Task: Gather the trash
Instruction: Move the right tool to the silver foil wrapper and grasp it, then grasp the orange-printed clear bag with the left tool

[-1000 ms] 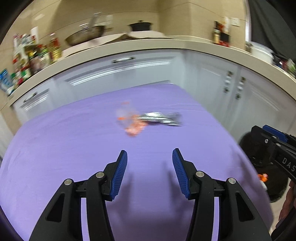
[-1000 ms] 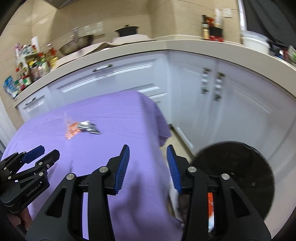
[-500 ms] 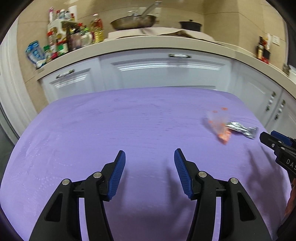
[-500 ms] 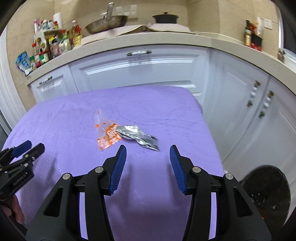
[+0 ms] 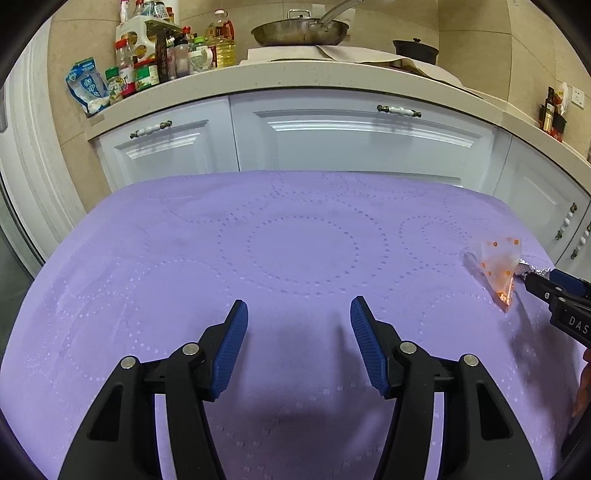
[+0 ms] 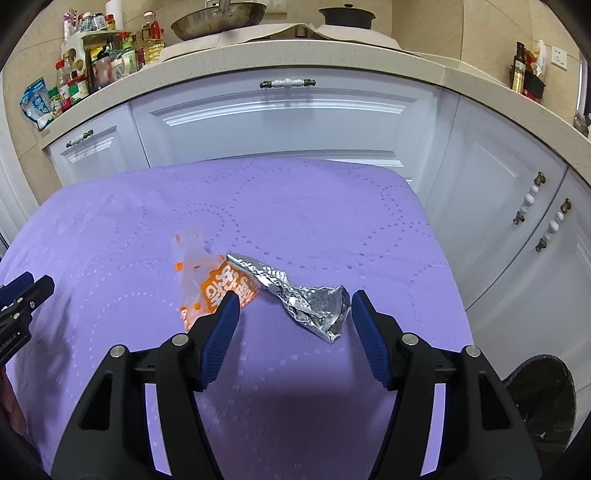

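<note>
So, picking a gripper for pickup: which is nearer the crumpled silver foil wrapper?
Right gripper: the crumpled silver foil wrapper lies just ahead between its opening jaws. Left gripper is off to the side.

Crinkled shiny foil wrapper (image 6: 314, 301), matt tablecloth (image 6: 332, 221)

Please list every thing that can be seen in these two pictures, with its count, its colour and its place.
foil wrapper: one, silver, crumpled on the tablecloth
plastic wrapper: one, orange and clear, touching the foil wrapper's left end
tablecloth: one, purple, over the table
trash bin: one, black, on the floor right of the table
cabinets: white, behind the table
pan: one, metal, on the counter
pot: one, black, on the counter
bottles and jars: many, mixed colours, counter's left end
left hand-held gripper: black, blue pads, jaws opening, nothing between
right hand-held gripper: same colours, jaws opening before the wrappers
</note>
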